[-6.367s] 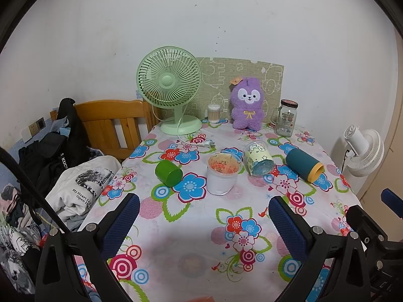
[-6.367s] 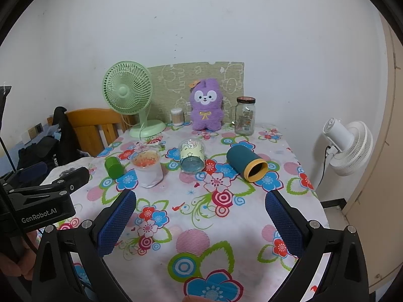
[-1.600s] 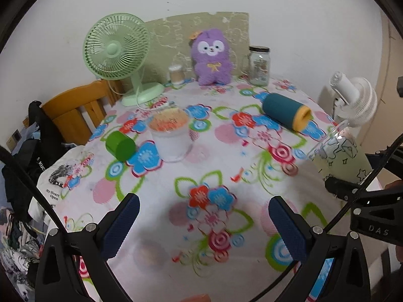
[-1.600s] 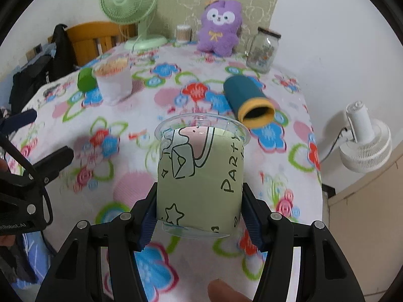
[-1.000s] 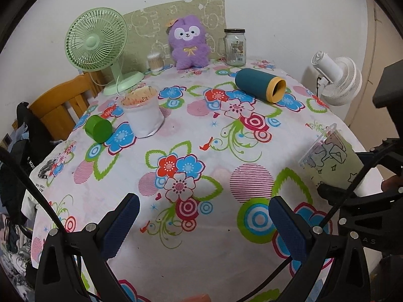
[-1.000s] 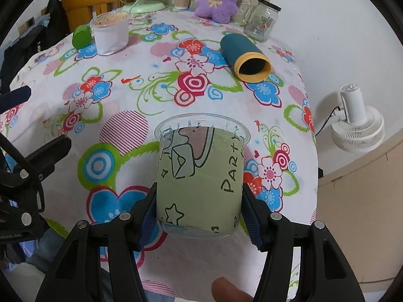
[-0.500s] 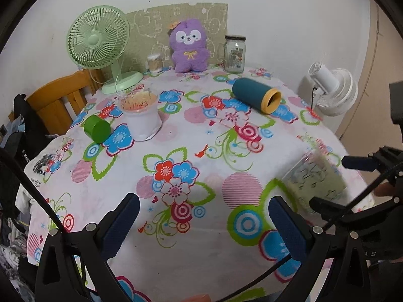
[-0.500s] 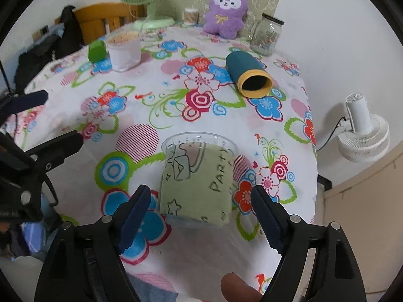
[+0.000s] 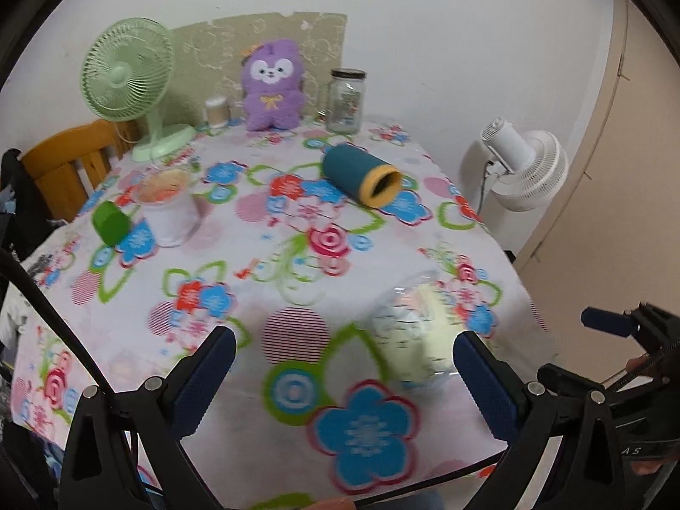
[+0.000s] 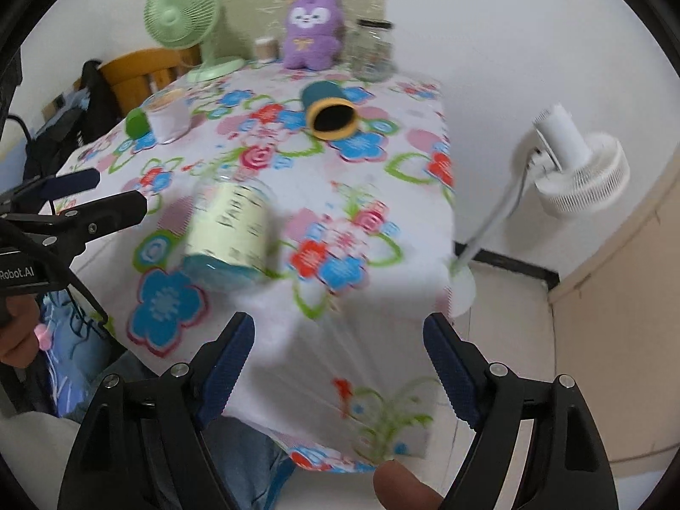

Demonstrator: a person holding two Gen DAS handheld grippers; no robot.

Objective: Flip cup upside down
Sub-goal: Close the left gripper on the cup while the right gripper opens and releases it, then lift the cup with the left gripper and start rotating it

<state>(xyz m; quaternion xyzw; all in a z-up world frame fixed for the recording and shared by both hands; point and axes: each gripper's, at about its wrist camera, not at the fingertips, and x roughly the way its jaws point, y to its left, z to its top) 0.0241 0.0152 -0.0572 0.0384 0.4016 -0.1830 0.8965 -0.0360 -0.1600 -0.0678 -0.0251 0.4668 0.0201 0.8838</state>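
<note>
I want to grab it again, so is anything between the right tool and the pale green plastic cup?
Nothing visible is. The right tool is open, and the cup stands ahead to its left near the table's front edge, with only bare tablecloth between. The other cups sit farther back.

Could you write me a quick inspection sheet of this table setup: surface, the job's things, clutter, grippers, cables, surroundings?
Surface: floral tablecloth over the table.
Job's things: party cup on the cloth near the front edge, released; blurred, so its orientation is unclear.
Clutter: teal cup and green cup on their sides; white cup, jar, plush, green fan.
Grippers: left gripper and right gripper open, empty.
Cables: black cable along left gripper.
Surroundings: white fan, chair.
</note>
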